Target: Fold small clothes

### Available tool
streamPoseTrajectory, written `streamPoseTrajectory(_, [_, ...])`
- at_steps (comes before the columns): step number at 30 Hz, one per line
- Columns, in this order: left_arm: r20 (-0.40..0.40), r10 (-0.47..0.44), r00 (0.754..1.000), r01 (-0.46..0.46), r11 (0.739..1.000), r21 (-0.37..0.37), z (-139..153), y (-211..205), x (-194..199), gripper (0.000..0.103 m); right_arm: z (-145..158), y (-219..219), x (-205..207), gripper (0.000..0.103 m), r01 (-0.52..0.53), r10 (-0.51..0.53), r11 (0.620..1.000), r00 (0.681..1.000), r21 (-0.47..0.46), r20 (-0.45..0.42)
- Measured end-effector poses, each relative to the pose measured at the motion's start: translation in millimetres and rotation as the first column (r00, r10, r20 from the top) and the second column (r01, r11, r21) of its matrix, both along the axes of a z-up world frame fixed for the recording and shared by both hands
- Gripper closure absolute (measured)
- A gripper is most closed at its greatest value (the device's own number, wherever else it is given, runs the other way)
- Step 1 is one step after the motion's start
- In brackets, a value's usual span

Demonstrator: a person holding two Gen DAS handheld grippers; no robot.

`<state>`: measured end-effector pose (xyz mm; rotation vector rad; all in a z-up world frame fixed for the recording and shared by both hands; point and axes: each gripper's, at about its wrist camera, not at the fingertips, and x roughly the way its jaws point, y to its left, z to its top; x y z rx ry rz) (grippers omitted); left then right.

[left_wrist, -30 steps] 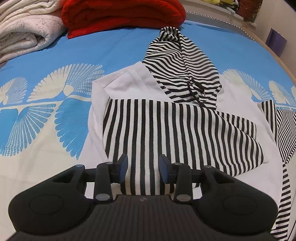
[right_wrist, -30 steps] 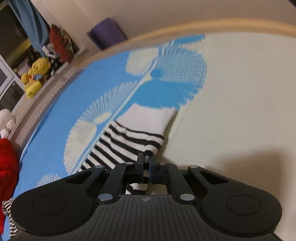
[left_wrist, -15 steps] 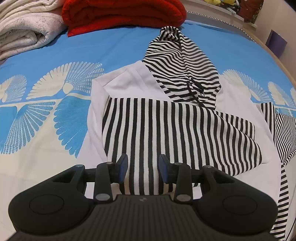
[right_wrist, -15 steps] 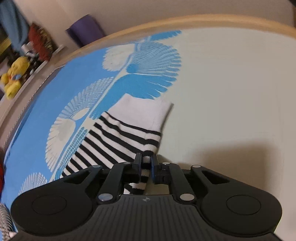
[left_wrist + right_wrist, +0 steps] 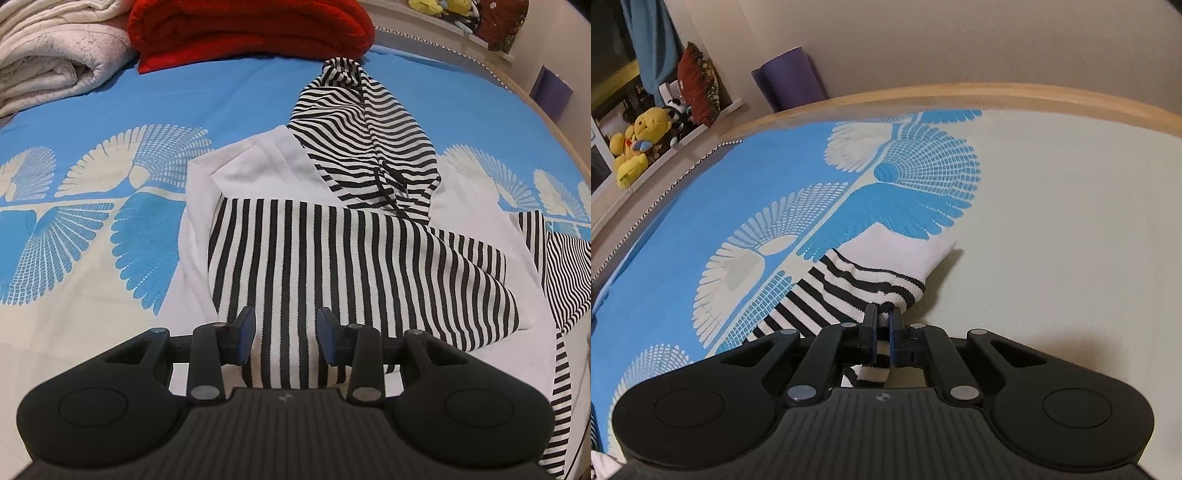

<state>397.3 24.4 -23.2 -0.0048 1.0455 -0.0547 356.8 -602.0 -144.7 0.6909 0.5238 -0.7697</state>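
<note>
A small black-and-white striped hoodie (image 5: 332, 236) lies on the bed, its striped hood (image 5: 362, 140) pointing away and one striped sleeve folded across the white body. My left gripper (image 5: 286, 334) is open and empty, hovering over the near end of that folded sleeve. My right gripper (image 5: 882, 323) is shut on the other striped sleeve (image 5: 857, 288) near its white cuff (image 5: 908, 251), which lies out on the bedsheet. That sleeve also shows at the right edge of the left wrist view (image 5: 565, 273).
A blue and cream patterned bedsheet (image 5: 92, 221) covers the bed. A folded red blanket (image 5: 251, 26) and a white blanket (image 5: 55, 55) lie at the far end. A wooden bed rim (image 5: 997, 94), a purple roll (image 5: 790, 81) and plush toys (image 5: 635, 140) are beyond.
The right gripper has shifted and tilted while holding the sleeve, and the cuff has moved with it. The left gripper has barely moved and stays open.
</note>
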Motion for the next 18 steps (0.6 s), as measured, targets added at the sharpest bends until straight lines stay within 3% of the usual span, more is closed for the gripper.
streamPoseTrajectory(7, [0.006,0.005,1.0,-0.005,1.0,-0.006,4,4,-1,0.062,14,14,7,0.098,-0.018,0.016,0.997,1.0,-0.071,-0.016])
streamPoseTrajectory(11, [0.01,0.006,1.0,-0.006,1.0,-0.002,5,10,-3,0.062,47,53,24,0.098,-0.093,0.072,0.956,0.994,-0.28,-0.083])
streamPoseTrajectory(14, [0.012,0.028,1.0,-0.028,1.0,-0.011,9,19,-3,0.062,92,115,37,0.099,-0.225,0.22,0.868,0.973,-0.443,-0.063])
streamPoseTrajectory(15, [0.014,0.035,0.999,-0.035,0.999,-0.017,11,22,-2,0.062,109,145,39,0.099,-0.284,0.298,0.817,0.953,-0.501,-0.055])
streamPoseTrajectory(17, [0.023,0.048,0.999,-0.047,0.998,-0.04,18,31,-1,0.062,140,215,33,0.099,-0.4,0.477,0.686,0.878,-0.609,-0.039])
streamPoseTrajectory(18, [0.03,0.056,0.998,-0.055,0.997,-0.048,22,35,1,0.062,154,252,25,0.099,-0.451,0.573,0.621,0.819,-0.641,-0.022])
